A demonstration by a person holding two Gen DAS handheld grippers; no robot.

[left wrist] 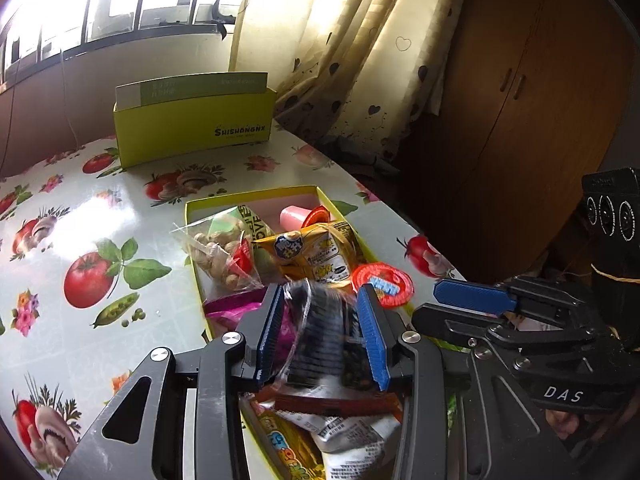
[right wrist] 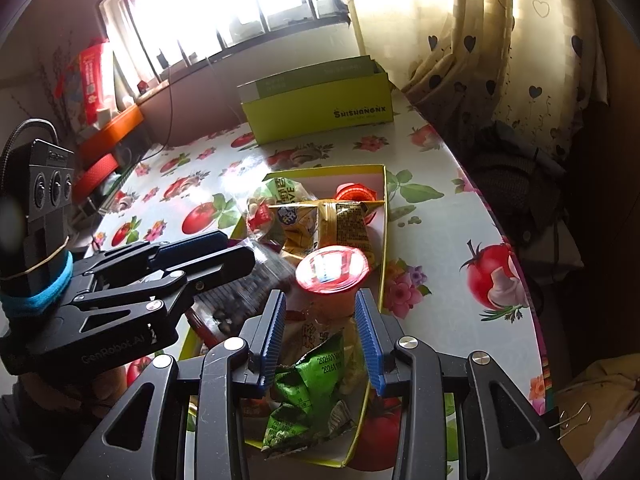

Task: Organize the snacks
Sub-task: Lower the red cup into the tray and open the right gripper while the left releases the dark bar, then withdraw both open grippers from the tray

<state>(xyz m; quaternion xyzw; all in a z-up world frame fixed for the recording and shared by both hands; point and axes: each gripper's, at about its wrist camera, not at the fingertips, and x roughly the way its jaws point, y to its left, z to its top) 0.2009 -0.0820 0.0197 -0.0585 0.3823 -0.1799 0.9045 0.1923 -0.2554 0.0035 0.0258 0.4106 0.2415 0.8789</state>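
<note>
A: Nearest the left gripper (left wrist: 322,336), what is sitting between the jaws?

B: A dark, clear-wrapped snack packet (left wrist: 324,332). The jaws are standing about half open around it, and I cannot tell whether the pads are pressing; it looks to be hanging over the tray (left wrist: 256,194), probably about to be dropped in.

A: And the right gripper (right wrist: 320,338)?

B: Its jaws are standing partly open over the tray, above a green packet (right wrist: 308,396), gripping nothing. Just ahead is sitting a red-lidded cup (right wrist: 332,270).

A: Farther on?

B: A yellow bag (left wrist: 316,252) and a bag of nuts (left wrist: 218,252) are lying in the tray. A green box (left wrist: 196,124) is standing beyond on the counter (left wrist: 80,208).
</note>
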